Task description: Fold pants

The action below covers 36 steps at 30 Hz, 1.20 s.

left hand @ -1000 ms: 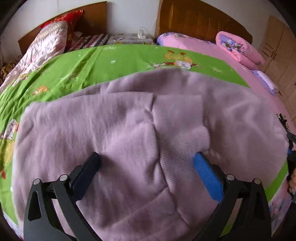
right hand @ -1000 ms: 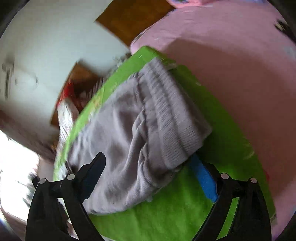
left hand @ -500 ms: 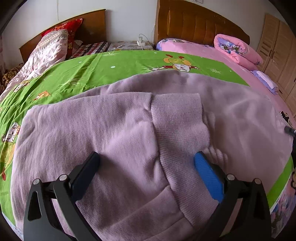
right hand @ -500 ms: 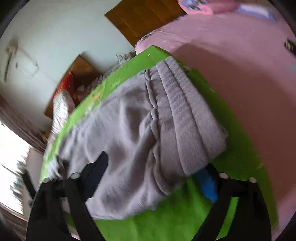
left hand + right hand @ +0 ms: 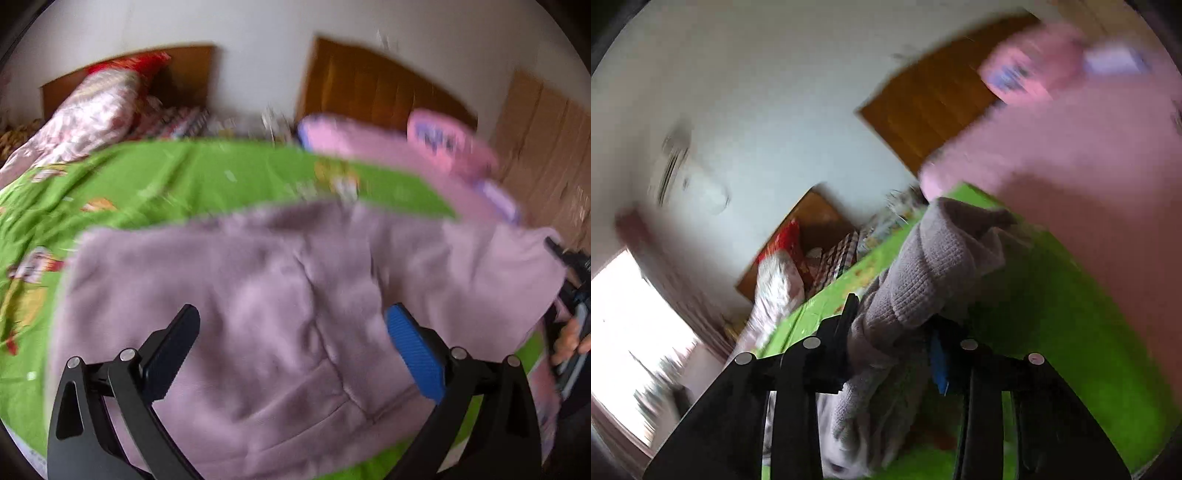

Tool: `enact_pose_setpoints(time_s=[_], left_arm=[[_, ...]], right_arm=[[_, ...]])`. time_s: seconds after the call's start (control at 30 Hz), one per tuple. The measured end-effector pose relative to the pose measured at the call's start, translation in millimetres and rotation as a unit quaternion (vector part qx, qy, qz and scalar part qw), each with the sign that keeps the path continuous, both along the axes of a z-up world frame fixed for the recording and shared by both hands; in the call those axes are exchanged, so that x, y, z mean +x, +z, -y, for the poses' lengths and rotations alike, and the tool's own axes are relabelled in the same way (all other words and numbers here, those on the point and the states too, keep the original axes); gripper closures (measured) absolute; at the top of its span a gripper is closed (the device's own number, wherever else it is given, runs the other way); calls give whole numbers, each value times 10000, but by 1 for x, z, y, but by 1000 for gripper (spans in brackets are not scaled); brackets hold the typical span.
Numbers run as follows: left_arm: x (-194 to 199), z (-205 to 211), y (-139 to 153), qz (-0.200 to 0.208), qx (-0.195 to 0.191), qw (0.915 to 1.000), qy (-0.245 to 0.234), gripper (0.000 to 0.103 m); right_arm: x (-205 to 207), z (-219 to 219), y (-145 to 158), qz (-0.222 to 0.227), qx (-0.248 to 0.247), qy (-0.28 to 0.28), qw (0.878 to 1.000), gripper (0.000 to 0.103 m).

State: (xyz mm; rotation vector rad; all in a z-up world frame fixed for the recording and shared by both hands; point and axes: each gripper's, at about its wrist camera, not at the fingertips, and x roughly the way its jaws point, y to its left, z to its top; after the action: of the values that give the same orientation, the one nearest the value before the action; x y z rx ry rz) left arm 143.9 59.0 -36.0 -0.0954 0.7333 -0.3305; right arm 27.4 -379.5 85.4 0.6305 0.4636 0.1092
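The lilac fleece pants [image 5: 280, 302] lie folded on the green sheet [image 5: 177, 177] in the left wrist view. My left gripper [image 5: 291, 336] is open and empty, its fingers hovering just above the cloth. In the right wrist view my right gripper [image 5: 892, 332] is shut on the ribbed waistband end of the pants [image 5: 931, 258], which bunches up between the fingers and is lifted off the green sheet [image 5: 1052, 332]. The right gripper and the hand holding it show at the right edge of the left wrist view [image 5: 576, 317]. Both views are blurred.
A pink quilt [image 5: 388, 144] and pink pillow [image 5: 447, 144] lie at the back right, with wooden headboards [image 5: 369, 88] and a wardrobe [image 5: 546, 147] behind. A patterned pillow [image 5: 96, 110] lies at the back left. A bright window [image 5: 635, 332] is on the right wrist view's left.
My right gripper has shut on the waistband end and lifted it, tilting upward. My left gripper has drawn back and up a little and stays open.
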Motion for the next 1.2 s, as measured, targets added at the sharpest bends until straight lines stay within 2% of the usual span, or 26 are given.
enact_pose_setpoints(time_s=[0.07,0.13,0.17,0.2,0.27,0.37,0.43,0.47,0.5,0.53,0.57,0.6,0.67,0.7,0.8,0.87,0.97,1.03,1.07,1.13,1.17,1.2], left_arm=[[-8,-33,16,182,-320,9990,271,2],[-11,-69,24,148,-717,9962,465,2],[-12,-81,26,143,-843,9948,561,2],[-14,-95,27,137,-983,9927,686,2],[-17,-119,25,83,-1216,9887,877,2],[-26,-151,16,-50,-1653,9798,1126,2],[-31,-165,9,-169,-1849,9755,1183,2],[-34,-167,7,-204,-1880,9748,1181,2],[-35,-170,3,-272,-1924,9744,1130,2],[-35,-170,1,-344,-1965,9742,1060,2],[-36,-168,-2,-391,-1993,9740,1003,2],[-35,-166,-4,-466,-2071,9734,864,2],[-31,-160,-7,-605,-2296,9698,555,2],[-25,-152,-8,-745,-2480,9654,307,2],[-2,-125,-14,-1223,-2900,9481,-459,2],[12,-106,-16,-1458,-2947,9411,-795,2],[38,-71,-22,-1906,-2971,9262,-1329,2],[51,-52,-30,-2191,-2715,9270,-1376,2],[57,-47,-34,-2290,-2615,9277,-1361,2],[68,-40,-46,-2509,-2454,9280,-1249,2],[72,-40,-48,-2538,-2454,9276,-1226,2],[73,-42,-49,-2540,-2527,9255,-1230,2]], right_arm=[[12,-43,30,227,-597,324,9974,68],[28,-103,57,462,-1197,843,9881,69],[34,-133,66,537,-1437,1087,9822,70],[42,-177,73,650,-1787,1474,9706,71],[45,-236,73,720,-2184,2011,9522,71],[42,-325,45,606,-2923,2821,9117,72],[32,-380,5,342,-3617,3357,8691,72],[25,-406,-23,109,-4028,3606,8412,72],[17,-417,-38,40,-4293,3643,8264,72],[7,-425,-53,122,-4655,3562,8101,72],[-6,-427,-58,329,-4890,3458,8002,72],[-9,-426,-58,384,-4950,3410,7983,72],[-16,-423,-49,506,-4859,3269,8090,73],[-14,-418,-42,666,-4872,3134,8124,73],[-16,-409,-34,1048,-5037,2773,8115,73],[-20,-410,-32,1160,-5163,2665,8056,73],[-23,-411,-39,1194,-5307,2642,7964,73],[-26,-412,-43,1185,-5361,2623,7936,72],[-26,-412,-43,1165,-5348,2640,7941,69],[-28,-410,-43,1073,-5343,2896,7869,50],[-29,-410,-43,1062,-5420,2911,7811,34],[-37,-404,-41,1140,-5519,2877,7743,30]])
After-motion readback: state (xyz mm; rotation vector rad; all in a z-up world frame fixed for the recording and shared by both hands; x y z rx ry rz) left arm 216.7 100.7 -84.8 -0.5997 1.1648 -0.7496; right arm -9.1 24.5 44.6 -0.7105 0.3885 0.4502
